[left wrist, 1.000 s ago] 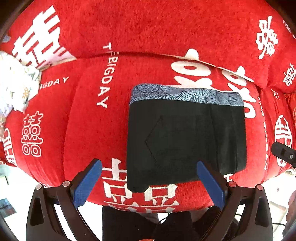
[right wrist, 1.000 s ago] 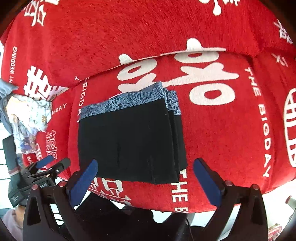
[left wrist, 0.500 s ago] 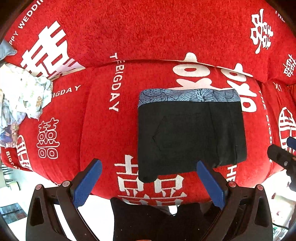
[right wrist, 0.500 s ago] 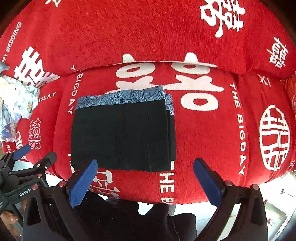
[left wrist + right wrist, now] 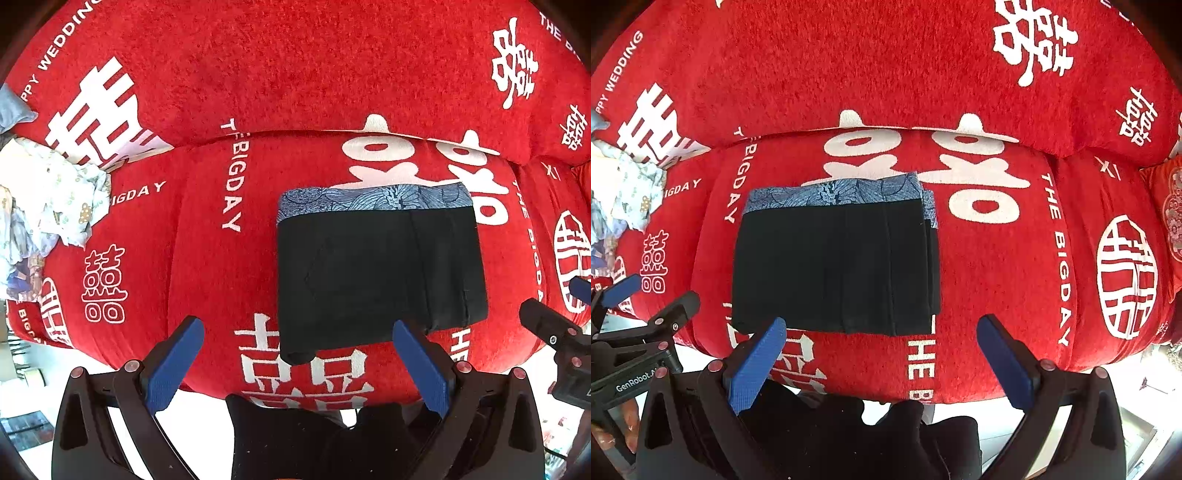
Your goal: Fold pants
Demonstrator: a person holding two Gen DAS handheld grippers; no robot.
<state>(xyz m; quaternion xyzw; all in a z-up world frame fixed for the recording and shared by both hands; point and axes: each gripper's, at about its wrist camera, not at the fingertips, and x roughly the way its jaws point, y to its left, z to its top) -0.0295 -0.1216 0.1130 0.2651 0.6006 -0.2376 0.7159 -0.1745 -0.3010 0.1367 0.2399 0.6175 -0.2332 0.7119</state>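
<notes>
The black pants [image 5: 376, 273] lie folded into a flat rectangle on the red sofa seat [image 5: 207, 258], with a blue patterned waistband along the far edge. They also show in the right wrist view [image 5: 834, 266]. My left gripper [image 5: 295, 347] is open and empty, held off the sofa's front edge below the pants. My right gripper [image 5: 882, 343] is open and empty, also in front of the sofa, near the pants' front edge. Each gripper shows at the edge of the other's view.
A crumpled pile of light printed clothes [image 5: 48, 206] lies on the sofa at the far left. The red backrest [image 5: 295, 66] rises behind the seat. A red patterned cushion [image 5: 1171, 206] sits at the far right. The floor lies below the sofa's front edge.
Both grippers have drawn back from the sofa and away from the folded pants, which now look smaller and farther. The pants have not moved.
</notes>
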